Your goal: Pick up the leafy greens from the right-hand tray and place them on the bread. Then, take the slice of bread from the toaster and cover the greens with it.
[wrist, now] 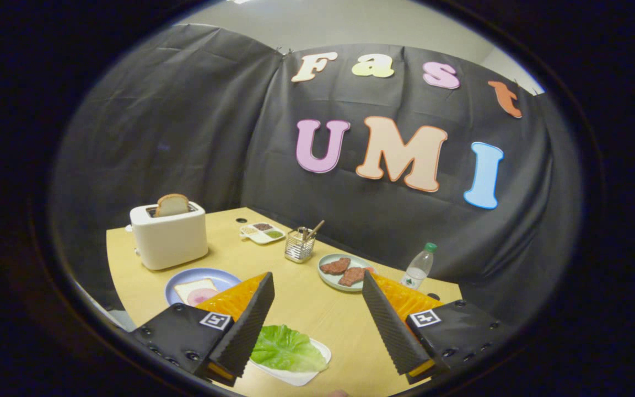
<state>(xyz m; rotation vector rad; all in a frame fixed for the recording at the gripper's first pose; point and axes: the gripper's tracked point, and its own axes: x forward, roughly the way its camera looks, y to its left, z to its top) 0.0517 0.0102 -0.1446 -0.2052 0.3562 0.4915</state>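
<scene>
I am seeing the greens (287, 348) lying flat on a white tray (302, 377) at the near edge of the table (295, 309). One leaf is covering most of the tray; only the tray's near and right rim are showing. The greens are sitting low between the fingers, closer to the left finger, whose tip is overlapping the leaf's left edge in this view. I cannot tell whether it is touching.

The gripper (317, 281) is standing wide open and holding nothing. Bare table is running between the fingers, giving open room ahead.

Beyond the left finger, a blue plate (196, 275) is carrying a bread slice (193, 289) with a pink round on it; the finger is hiding the plate's near right part. Behind that plate the toaster (168, 237) is standing near the table's left edge, with the second slice (172, 205) sticking up from its slot.

Past the middle gap I am seeing a wire caddy (299, 246) and, further back, a small divided dish (263, 232). Right of the caddy, a pale green plate (328, 278) is holding two brown patties (344, 271), close to the right finger's tip. A water bottle (419, 267) is standing upright just beyond, near the table's far right edge.
</scene>
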